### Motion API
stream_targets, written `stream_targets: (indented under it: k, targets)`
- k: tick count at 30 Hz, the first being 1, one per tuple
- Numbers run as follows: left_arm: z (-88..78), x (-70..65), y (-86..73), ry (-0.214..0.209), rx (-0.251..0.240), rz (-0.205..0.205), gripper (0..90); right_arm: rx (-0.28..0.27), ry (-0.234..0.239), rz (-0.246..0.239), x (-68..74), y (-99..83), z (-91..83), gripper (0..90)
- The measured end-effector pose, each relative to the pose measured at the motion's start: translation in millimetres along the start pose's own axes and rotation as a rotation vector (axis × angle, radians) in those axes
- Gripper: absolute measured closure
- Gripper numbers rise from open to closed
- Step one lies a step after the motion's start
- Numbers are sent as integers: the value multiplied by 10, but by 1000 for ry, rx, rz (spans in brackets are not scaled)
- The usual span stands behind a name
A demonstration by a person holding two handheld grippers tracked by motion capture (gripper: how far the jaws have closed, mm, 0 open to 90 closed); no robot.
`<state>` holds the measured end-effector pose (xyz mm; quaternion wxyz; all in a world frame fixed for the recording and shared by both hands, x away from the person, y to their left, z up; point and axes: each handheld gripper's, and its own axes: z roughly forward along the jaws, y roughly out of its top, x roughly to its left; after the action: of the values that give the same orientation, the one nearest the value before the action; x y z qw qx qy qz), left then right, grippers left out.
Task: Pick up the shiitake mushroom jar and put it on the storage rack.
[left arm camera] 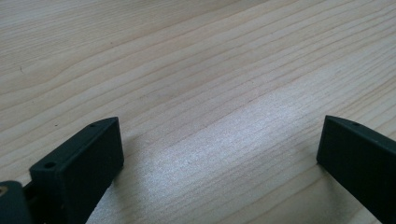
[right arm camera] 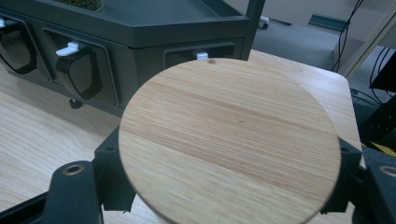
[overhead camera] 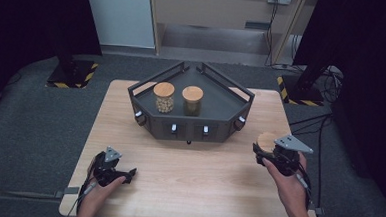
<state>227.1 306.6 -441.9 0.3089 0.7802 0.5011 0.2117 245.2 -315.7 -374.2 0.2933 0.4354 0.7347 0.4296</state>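
The right gripper [overhead camera: 264, 153] is pinching a wooden-lidded jar [right arm camera: 229, 140] at the table's [overhead camera: 187, 183] right side, just off the tray's [overhead camera: 145, 117] front right corner. It looks like the carrying step; the next move calls for a lift over the rim. The tray is holding two lidded jars: one [overhead camera: 164, 97] of pale balls, one [overhead camera: 192, 100] of something dark green. The left gripper [overhead camera: 122, 176] is resting spread and empty.

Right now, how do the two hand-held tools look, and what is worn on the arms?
Both tools, left tool and right tool, are black, each with two flat, blocky jaws and a grey three-cornered plate on top. A cable trails back from each. The forearms show no sleeves.
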Motion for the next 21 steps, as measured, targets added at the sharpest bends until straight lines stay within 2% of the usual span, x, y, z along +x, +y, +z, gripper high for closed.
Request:
stream_targets:
  k: [21]
  targets:
    - [0, 0, 0, 0, 0, 0, 0, -2, 1, -23, 8, 135, -19, 255]
